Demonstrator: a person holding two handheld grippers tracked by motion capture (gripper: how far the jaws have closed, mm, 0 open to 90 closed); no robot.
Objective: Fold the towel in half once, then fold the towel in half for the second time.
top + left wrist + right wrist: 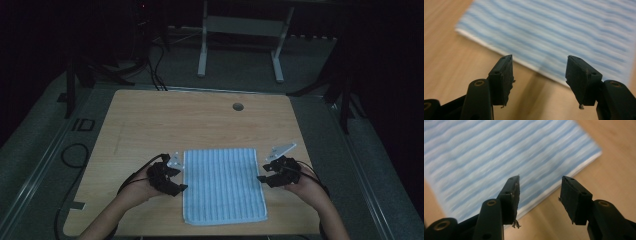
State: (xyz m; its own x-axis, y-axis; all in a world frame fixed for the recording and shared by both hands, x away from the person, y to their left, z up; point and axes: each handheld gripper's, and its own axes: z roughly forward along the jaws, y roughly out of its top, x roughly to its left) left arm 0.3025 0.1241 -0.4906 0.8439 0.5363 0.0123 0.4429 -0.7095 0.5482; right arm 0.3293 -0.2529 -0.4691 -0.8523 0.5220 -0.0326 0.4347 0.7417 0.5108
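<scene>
A blue-and-white striped towel lies flat and folded on the near half of a wooden table, at about 6 o'clock from the table's middle, its stripes running away from the person and its near edge close to the table's near edge. In the high view the left gripper sits at the towel's 9 o'clock, just beside its left edge, held in the person's left hand. The right gripper sits at the towel's 3 o'clock, just beside the right edge, held in the right hand. Each gripper points inward toward the cloth.

In the left gripper view the left gripper has its jaws well apart with nothing between them; they hang over bare wood just short of the towel, whose white hem runs across at 12 o'clock ahead of them. In the right gripper view the right gripper likewise has its jaws spread and empty, the left jaw over the towel and the right jaw over wood, so the hem passes between them.

Farther off on the table, at 12 o'clock from the towel, is a small round hole. Beyond the table, at 12 o'clock, stands a white metal frame on a grey floor, with black cables at about 11 o'clock
</scene>
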